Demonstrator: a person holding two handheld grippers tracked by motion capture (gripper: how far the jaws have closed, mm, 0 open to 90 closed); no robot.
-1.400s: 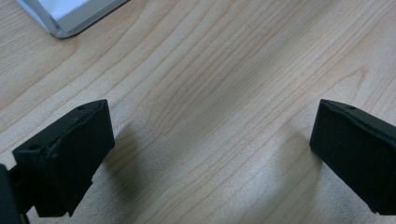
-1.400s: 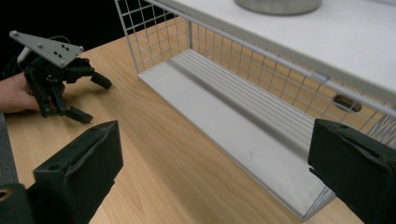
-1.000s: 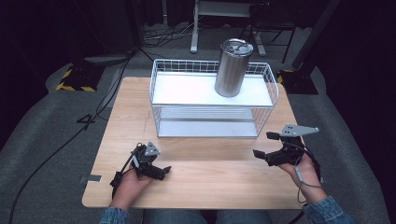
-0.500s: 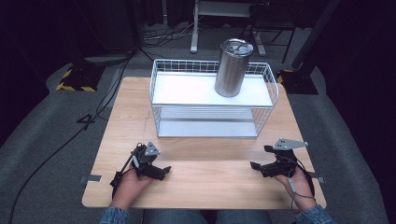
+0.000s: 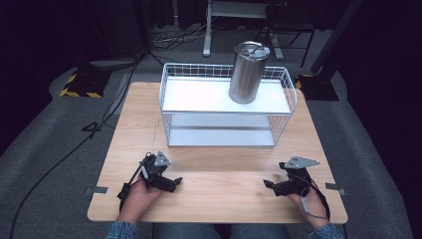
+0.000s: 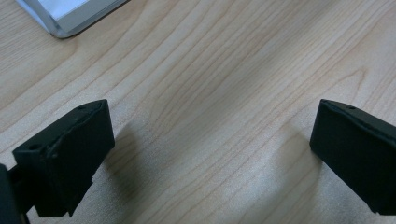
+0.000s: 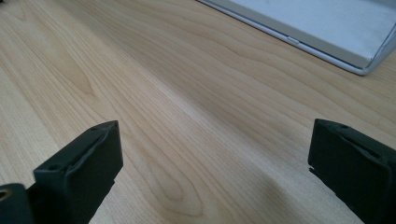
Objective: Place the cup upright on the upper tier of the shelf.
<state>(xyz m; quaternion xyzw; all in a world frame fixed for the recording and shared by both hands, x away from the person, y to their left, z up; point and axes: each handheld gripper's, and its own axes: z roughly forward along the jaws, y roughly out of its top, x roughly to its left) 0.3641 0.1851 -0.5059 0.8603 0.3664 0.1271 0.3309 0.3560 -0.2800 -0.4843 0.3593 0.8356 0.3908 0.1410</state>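
Note:
A steel tumbler [image 5: 247, 71] with a lid stands upright on the top shelf of a white wire rack [image 5: 226, 105], toward its right side. My left gripper [image 5: 174, 182] rests low on the wooden table [image 5: 214, 169] near the front left, open, with bare wood between its jaws [image 6: 210, 154]. My right gripper [image 5: 268, 186] lies near the front right, also open, with nothing between its jaws [image 7: 210, 158]. Both are well short of the rack and apart from the tumbler.
The rack's lower shelf corner [image 6: 70, 18] lies ahead of the left gripper, and its white base [image 7: 327, 28] lies ahead of the right one. Grey carpet [image 5: 45, 134] and cables [image 5: 114, 99] surround the table. A yellow-black striped block [image 5: 79, 82] sits on the floor at left.
My right gripper has come down and toward the table's front edge, settling low on the wood. The left gripper, rack and tumbler have stayed put.

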